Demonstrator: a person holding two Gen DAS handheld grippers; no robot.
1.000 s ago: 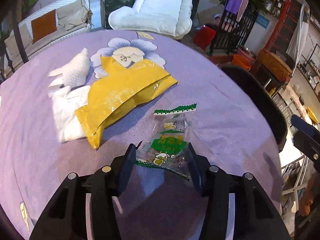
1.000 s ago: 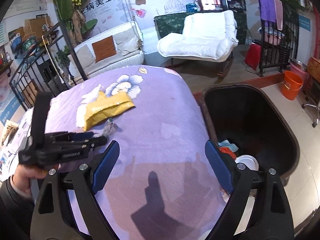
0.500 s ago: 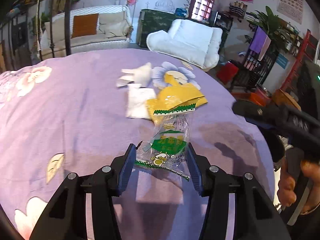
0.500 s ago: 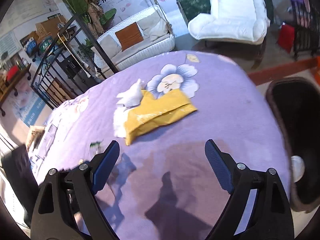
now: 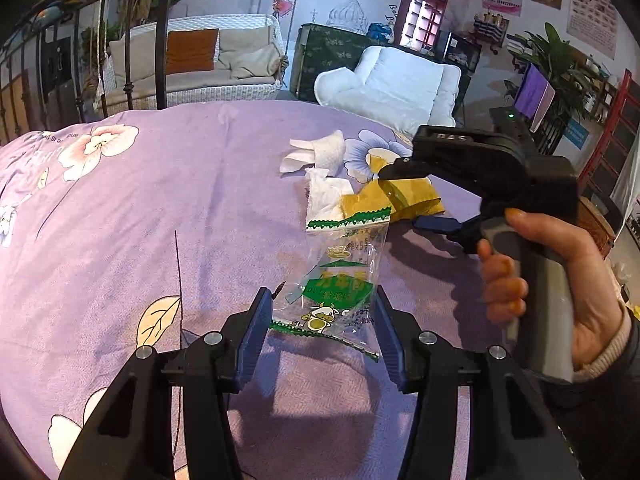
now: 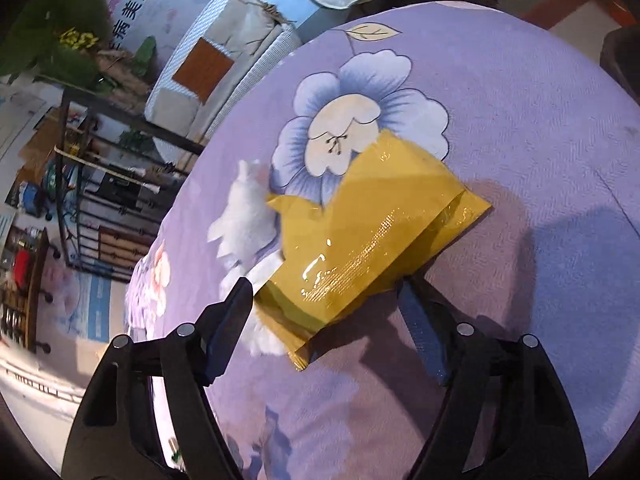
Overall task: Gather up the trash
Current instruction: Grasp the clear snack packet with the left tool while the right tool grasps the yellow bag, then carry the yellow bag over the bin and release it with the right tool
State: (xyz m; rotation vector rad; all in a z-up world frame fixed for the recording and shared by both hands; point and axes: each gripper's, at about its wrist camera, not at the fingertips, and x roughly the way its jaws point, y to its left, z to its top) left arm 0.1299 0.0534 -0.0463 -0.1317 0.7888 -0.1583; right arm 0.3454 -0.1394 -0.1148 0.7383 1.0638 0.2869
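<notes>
My left gripper [image 5: 320,320] is shut on a clear snack wrapper [image 5: 336,276] with green print, held just above the purple flowered cloth [image 5: 160,220]. Beyond it lie a yellow foil bag [image 5: 412,200] and crumpled white tissues [image 5: 326,196]. A hand holds my right gripper [image 5: 402,198] over that bag. In the right wrist view the right gripper [image 6: 326,312] straddles the near end of the yellow bag [image 6: 372,236]; its jaws are closing, with the bag between them and the pads at its edges. White tissues [image 6: 248,216] lie beside and partly under the bag.
The cloth [image 6: 520,120] falls away at the table's round edge. A black bin [image 6: 624,60] stands past the right edge. A white armchair [image 5: 392,84], a wicker sofa [image 5: 200,68] and black metal posts [image 5: 160,40] stand behind the table.
My right gripper swung from the bin side down onto the yellow bag, and its jaws narrowed. My left gripper, still holding the wrapper, drew back from the bag and turned.
</notes>
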